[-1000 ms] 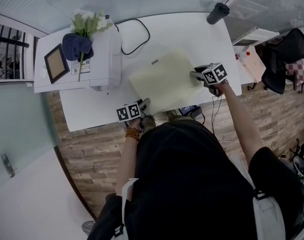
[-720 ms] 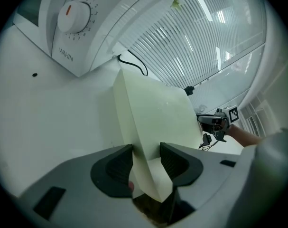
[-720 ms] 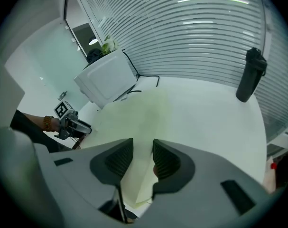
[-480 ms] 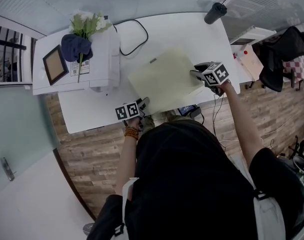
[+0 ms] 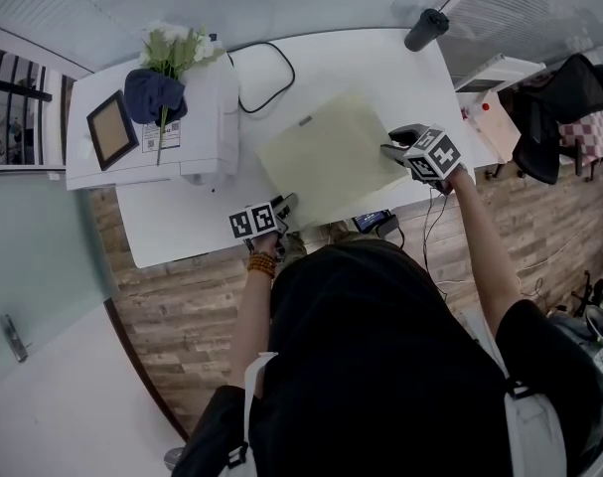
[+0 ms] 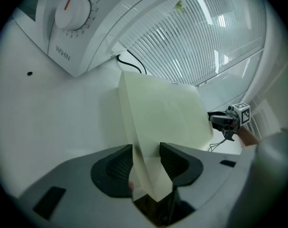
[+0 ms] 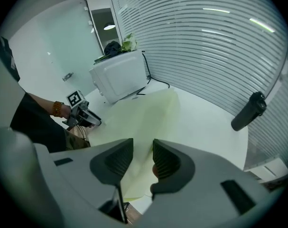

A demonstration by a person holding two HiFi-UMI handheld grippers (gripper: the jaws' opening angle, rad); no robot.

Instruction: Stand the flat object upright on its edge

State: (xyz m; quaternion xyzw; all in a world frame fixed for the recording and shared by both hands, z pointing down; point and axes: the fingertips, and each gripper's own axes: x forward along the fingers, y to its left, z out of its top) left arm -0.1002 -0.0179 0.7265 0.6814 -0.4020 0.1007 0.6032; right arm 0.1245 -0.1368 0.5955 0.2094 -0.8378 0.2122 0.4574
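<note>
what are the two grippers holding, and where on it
Both hold the pale yellow flat object: the left gripper pinches its near corner, the right gripper its right corner.

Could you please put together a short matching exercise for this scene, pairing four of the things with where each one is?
Things:
1. pale yellow board
2. picture frame
3. black cable
4. dark cylinder

Places:
A. looped on the table beside the white appliance
B. near the table's far right corner
C. clamped in the left gripper and the right gripper
D. on top of the white appliance

Pairs: 1-C, 2-D, 3-A, 4-B.
</note>
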